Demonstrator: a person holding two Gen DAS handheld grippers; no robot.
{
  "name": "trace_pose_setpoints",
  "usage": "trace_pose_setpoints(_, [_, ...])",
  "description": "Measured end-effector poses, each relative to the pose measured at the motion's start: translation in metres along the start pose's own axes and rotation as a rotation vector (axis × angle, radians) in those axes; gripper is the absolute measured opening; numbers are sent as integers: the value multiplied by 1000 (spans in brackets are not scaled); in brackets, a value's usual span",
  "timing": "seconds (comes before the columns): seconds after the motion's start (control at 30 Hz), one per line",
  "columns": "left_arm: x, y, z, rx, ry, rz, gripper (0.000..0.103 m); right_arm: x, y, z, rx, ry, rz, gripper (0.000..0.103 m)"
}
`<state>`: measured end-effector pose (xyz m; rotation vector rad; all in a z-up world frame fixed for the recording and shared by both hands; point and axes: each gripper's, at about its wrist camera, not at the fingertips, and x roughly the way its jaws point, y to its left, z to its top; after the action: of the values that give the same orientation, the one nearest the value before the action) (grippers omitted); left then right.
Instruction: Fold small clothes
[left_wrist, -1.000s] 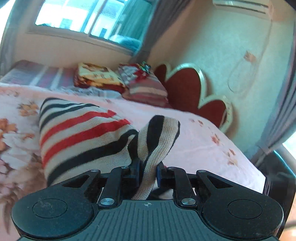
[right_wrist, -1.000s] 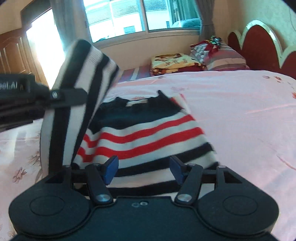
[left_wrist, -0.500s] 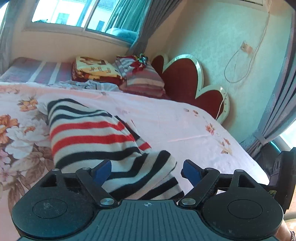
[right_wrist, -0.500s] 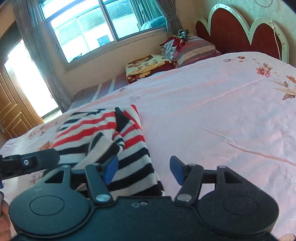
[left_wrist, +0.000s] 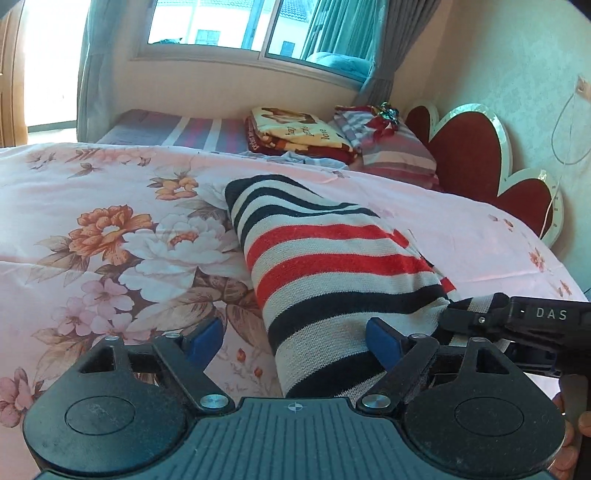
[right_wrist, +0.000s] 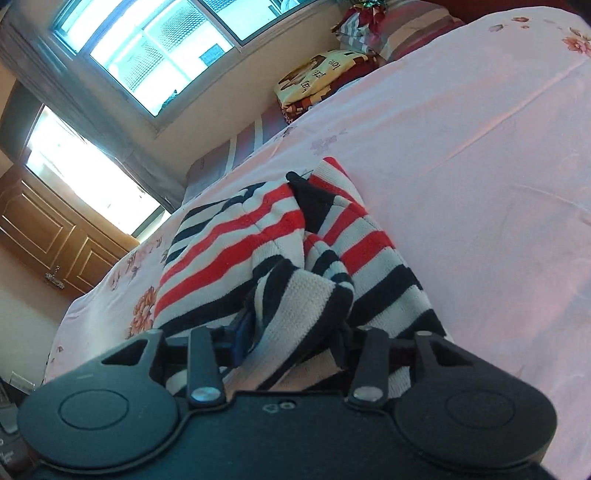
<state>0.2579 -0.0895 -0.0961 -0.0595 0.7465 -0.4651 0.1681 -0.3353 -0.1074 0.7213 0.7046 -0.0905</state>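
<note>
A small knit sweater (left_wrist: 332, 266) with black, red and cream stripes lies folded lengthwise on the pink floral bedspread (left_wrist: 110, 229). My left gripper (left_wrist: 295, 338) is open and holds nothing, its blue pads either side of the sweater's near end. My right gripper (right_wrist: 293, 332) is closing around a bunched fold of the sweater (right_wrist: 258, 251); its pads are mostly hidden by the cloth. It also shows in the left wrist view (left_wrist: 480, 321), pinching the sweater's right edge.
Folded blankets (left_wrist: 299, 133) and a striped pillow (left_wrist: 395, 155) lie at the bed's far end by the red heart-shaped headboard (left_wrist: 476, 155). A window (left_wrist: 236, 26) is behind. A wooden cabinet (right_wrist: 48, 229) stands to the left.
My left gripper let go of the sleeve, opened, and drew back to the sweater's near end. My right gripper moved in low, tilted, and closed on a fold of the sweater.
</note>
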Motion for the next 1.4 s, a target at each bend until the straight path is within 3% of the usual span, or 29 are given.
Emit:
trace_pose_setpoints(0.1, [1,-4,3,6,-5,-6,84,3,2,2,-16,-39,13,30])
trace_pose_setpoints(0.27, [-4,-19,8,49,-39,-58,84,-47,13,0,-143,-161,46,25])
trace_pose_setpoints(0.33, [2,-27,4,64,-11,-75,84,-58,2,-6,-119,-165,35,25])
trace_pose_setpoints(0.47, [23,-36,-17,63,59,-64,84,-41,-41,-28,-74,-103,-81,27])
trace_pose_setpoints(0.6, [25,-33,-20,31,52,-50,90,-42,-42,-24,-63,-88,-72,36])
trace_pose_setpoints(0.73, [14,-34,-15,40,52,-43,90,-68,-34,-16,-113,-159,-133,44])
trace_pose_setpoints(0.87, [9,-44,-18,97,35,-50,90,-84,-8,-11,-231,-244,-141,34])
trace_pose_setpoints(1.0, [9,-52,-29,118,56,-56,90,-63,5,-15,-322,-189,-134,24])
trace_pose_setpoints(1.13, [13,-49,-41,105,78,-76,90,-41,-17,-36,-358,-95,-225,20])
trace_pose_setpoints(1.3, [12,-50,-43,97,84,-80,90,-42,-22,-40,-376,-104,-201,18])
trace_pose_setpoints(1.4, [6,-51,-34,105,86,-73,90,-46,-22,-35,-325,-90,-185,19])
